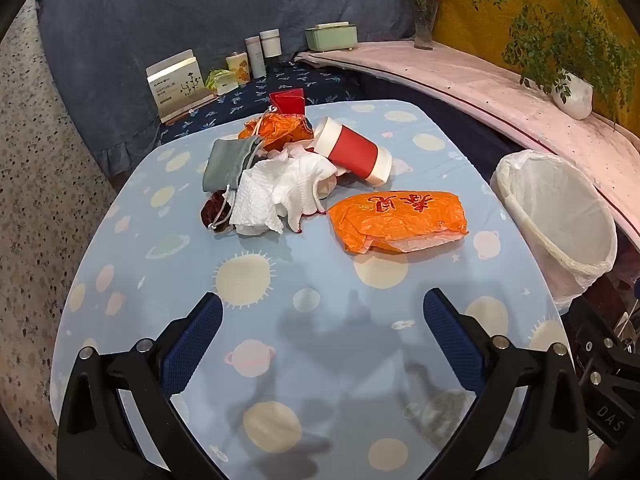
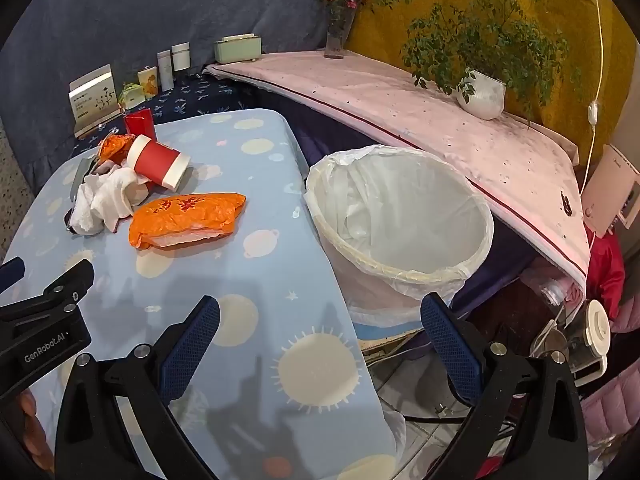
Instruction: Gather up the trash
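Trash lay piled mid-frame on our table [image 1: 280, 320]: an orange bag [image 1: 398, 222] with red characters, long axis left-right, beside a tipped red cup [image 1: 352, 154] and white tissues [image 1: 280, 196]. We held our left gripper [image 1: 322, 344], marked "GenRobot.AI", and right gripper [image 2: 320, 346] wide apart, empty, near the lined bin [image 2: 400, 220].

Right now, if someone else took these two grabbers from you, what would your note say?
Left gripper: open, holding nothing, above the table.
Right gripper: open, holding nothing, near the bin.
Trash on the table: orange bag, red cup on its side, white tissues, pouches behind.
Done: nothing; the bin looks empty.
Left: bin everything, probably the orange bag first.
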The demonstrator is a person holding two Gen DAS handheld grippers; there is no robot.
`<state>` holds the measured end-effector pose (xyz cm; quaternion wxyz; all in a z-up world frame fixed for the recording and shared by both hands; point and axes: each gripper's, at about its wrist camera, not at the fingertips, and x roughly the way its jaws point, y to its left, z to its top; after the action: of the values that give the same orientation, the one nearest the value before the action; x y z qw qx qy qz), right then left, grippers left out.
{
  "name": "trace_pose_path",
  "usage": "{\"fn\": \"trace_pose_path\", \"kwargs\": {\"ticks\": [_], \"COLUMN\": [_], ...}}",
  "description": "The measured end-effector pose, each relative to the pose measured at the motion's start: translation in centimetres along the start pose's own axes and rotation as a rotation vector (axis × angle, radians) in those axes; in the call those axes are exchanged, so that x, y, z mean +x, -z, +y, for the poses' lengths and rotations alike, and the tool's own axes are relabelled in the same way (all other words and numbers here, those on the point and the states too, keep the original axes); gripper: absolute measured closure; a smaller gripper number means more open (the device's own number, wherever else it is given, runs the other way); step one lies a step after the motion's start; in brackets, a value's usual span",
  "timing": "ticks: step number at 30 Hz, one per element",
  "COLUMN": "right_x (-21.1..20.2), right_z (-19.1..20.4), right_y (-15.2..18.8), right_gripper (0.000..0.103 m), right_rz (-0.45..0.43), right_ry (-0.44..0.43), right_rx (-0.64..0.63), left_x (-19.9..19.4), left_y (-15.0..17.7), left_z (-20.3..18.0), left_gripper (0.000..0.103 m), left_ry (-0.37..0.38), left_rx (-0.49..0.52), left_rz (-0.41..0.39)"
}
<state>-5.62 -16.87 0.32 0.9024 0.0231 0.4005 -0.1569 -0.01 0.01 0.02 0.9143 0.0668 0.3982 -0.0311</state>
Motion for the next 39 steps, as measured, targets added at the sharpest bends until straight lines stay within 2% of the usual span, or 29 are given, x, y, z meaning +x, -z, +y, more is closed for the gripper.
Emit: {"fn": "trace_pose_path", "kwargs": {"ticks": [19,21,39], "right_x": [-0.4,-0.2,-0.9], "right_z": [-0.1,0.0,-0.2], "right_y": [-0.3,0.5,0.3], "right_gripper": [0.007,0.007,0.007], "right_rz": [0.007,-0.001,-0.042], "right_ry": [0.006,0.005,0.010], "right_rx": [0.009,0.005,0.014], "left_x": [0.0,0.0,-0.4], "left_y": [0.1,0.2,0.1], "left_z": [-0.1,-0.1,-0.2], "left_gripper": [0.007,0.007,0.007], "left_ry": [0.013,0.012,0.013], "left_rx": [-0.007,-0.006,-0.005], "left_rz": [0.015,0.014,0.007]}}
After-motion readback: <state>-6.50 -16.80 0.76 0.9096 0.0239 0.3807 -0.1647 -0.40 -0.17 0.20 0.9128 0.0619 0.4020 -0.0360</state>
